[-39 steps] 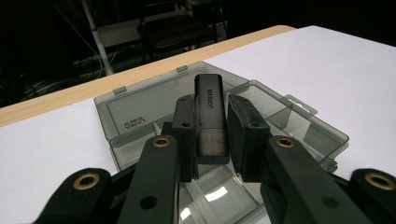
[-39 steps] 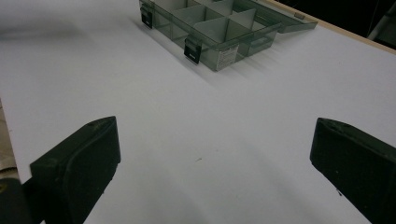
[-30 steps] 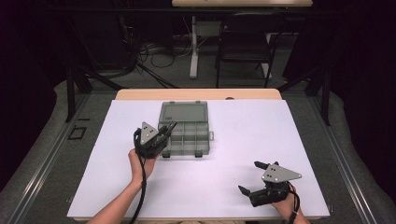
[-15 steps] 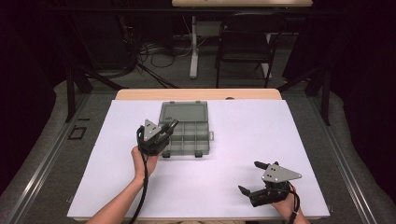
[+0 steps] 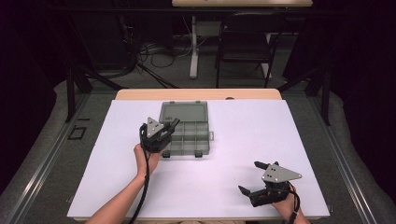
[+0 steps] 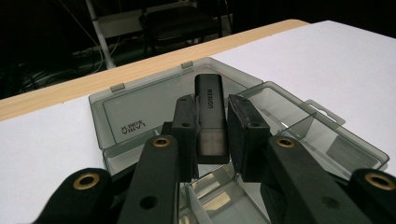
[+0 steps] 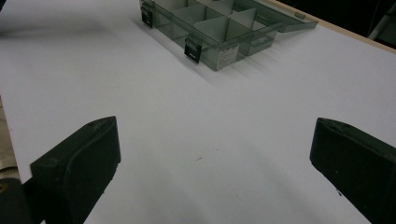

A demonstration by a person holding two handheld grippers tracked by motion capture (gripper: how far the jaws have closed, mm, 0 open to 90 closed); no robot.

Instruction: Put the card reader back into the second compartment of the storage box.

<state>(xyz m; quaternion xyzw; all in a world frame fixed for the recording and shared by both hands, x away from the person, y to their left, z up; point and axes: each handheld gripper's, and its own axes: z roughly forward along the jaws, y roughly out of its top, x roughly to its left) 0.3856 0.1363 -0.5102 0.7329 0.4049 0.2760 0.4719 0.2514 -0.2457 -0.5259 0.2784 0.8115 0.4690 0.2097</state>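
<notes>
smoky grey organiser box [image 5: 187, 128], white table cover [image 5: 261, 135], seemingly black adapter [image 6: 211, 116]

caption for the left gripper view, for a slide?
Left tool shut on a black adapter above the open grey compartment box.

Dark room, chair [image 5: 243, 39] behind white table [image 5: 280, 140]

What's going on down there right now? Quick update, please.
Left gripper shut on black adapter, above open compartment box. Right gripper open, over the white sheet. Nothing in the way.
</notes>
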